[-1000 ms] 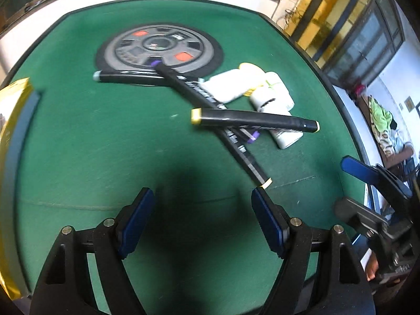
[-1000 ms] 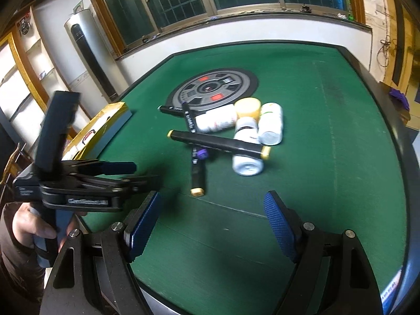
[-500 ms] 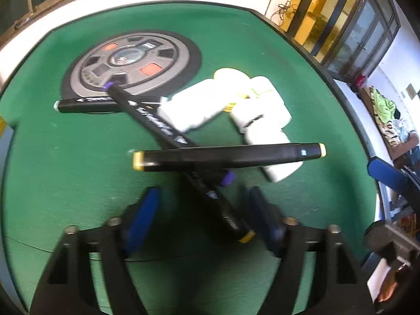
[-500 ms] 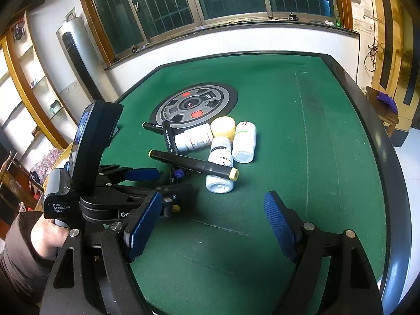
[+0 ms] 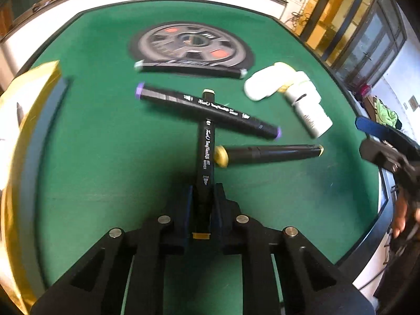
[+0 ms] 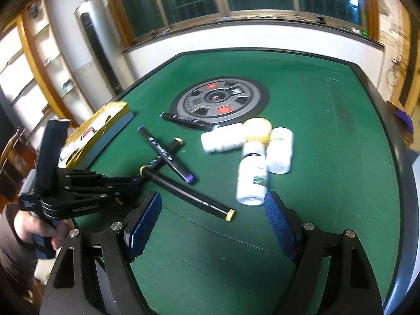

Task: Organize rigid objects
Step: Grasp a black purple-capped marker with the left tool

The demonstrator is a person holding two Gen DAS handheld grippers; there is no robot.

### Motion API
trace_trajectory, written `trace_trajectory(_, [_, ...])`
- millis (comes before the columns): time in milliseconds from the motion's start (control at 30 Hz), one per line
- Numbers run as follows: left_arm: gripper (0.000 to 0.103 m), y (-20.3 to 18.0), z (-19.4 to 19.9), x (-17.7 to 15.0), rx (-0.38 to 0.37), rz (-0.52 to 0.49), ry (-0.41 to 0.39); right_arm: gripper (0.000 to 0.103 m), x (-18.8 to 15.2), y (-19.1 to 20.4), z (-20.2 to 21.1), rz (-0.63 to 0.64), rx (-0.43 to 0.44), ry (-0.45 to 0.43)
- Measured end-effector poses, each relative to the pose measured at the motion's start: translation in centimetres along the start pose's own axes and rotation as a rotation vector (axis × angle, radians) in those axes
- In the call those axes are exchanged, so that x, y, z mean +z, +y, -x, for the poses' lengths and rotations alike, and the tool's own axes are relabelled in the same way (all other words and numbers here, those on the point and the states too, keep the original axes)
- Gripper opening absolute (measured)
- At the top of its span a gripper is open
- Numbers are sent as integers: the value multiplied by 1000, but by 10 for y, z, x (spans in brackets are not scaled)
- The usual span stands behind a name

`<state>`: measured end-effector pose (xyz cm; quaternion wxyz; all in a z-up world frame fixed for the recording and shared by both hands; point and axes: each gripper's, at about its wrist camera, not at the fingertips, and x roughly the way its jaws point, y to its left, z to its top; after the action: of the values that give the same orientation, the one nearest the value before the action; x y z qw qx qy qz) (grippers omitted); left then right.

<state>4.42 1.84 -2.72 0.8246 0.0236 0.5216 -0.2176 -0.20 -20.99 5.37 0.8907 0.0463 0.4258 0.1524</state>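
1. Through the left wrist camera, the left gripper had its fingers pinched on one end of a black art marker with pale yellow caps. The marker's long axis ran straight ahead along the fingers, and its far end passed under or against the purple-capped marker, which lay crosswise on the green felt table. I could not tell whether the two touched. A third marker with yellow ends lay just right of the held one, and a fourth rested by the grey wheel-shaped mat. The yellow box sat off to the left, which I judged the likely destination.

2. Through the right wrist camera, the right gripper hung with its fingers spread wide and nothing between them. The yellow-ended marker lay nearest it, slanting away to the left. The white bottles clustered beyond, toward the right.
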Motion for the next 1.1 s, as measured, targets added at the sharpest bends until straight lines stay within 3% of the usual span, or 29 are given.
trace_trajectory(267, [14,31,14,-21,17,52,4,76,-1,22,-21,55,39,53])
trace_trajectory(933, [14,28,-10,17,83,25,-12,75,5,-9,-21,-30,-71,31])
trace_trajectory(1033, [13,30,-9,18,65,30,-6,69,7,-13,-27,-37,-84,39])
trace_trajectory(1100, [13,31,-3,16,51,36,-12,60,7,-17,-31,-46,-92,50])
